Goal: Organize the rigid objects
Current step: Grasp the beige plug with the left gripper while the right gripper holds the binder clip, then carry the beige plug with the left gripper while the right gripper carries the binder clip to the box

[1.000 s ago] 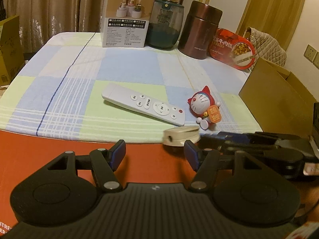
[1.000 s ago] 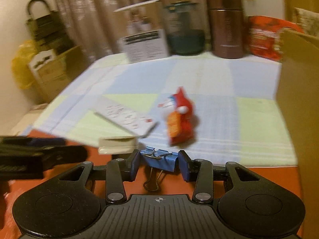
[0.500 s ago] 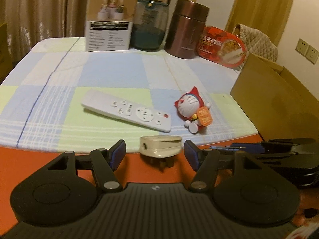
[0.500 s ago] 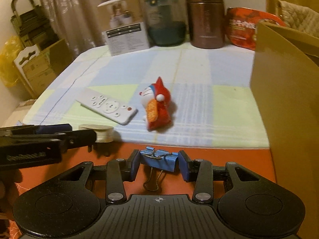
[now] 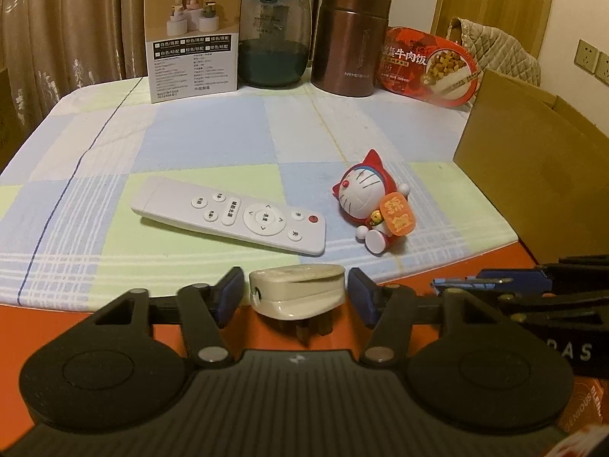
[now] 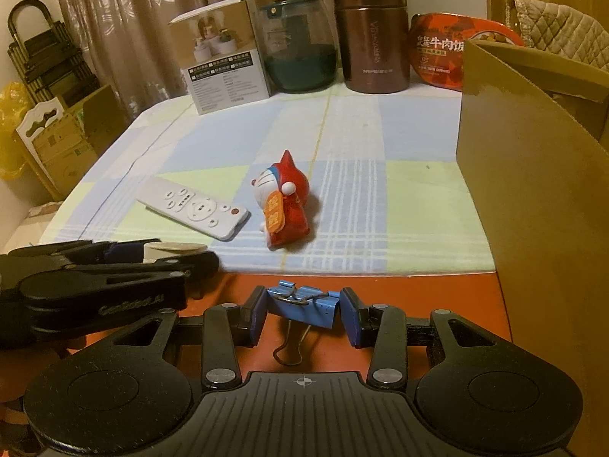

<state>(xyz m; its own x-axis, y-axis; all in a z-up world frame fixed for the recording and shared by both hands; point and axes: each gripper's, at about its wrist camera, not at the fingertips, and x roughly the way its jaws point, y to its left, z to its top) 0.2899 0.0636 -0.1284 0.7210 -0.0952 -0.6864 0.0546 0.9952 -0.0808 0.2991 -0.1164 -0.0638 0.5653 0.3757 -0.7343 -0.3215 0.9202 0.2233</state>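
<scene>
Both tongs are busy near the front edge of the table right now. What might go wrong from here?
1. The left tongs straddle the white plug, apparently with small gaps at the pads; if it is not gripped, it may slip or tip on lifting.
2. The right tongs grip only the blue binder clip body; its wire handle dangles and could snag.
3. The two tongs sit close together, so sideways moves risk collision.

Warm, dim indoor light. Brown patterned curtains [image 5: 64,26] hang behind the surface [image 5: 213,141], which wears a pale blue-and-green checked cloth. A cream wall at right carries sockets [image 5: 593,59]; stacked cardboard boxes [image 6: 61,144] stand at left.
</scene>
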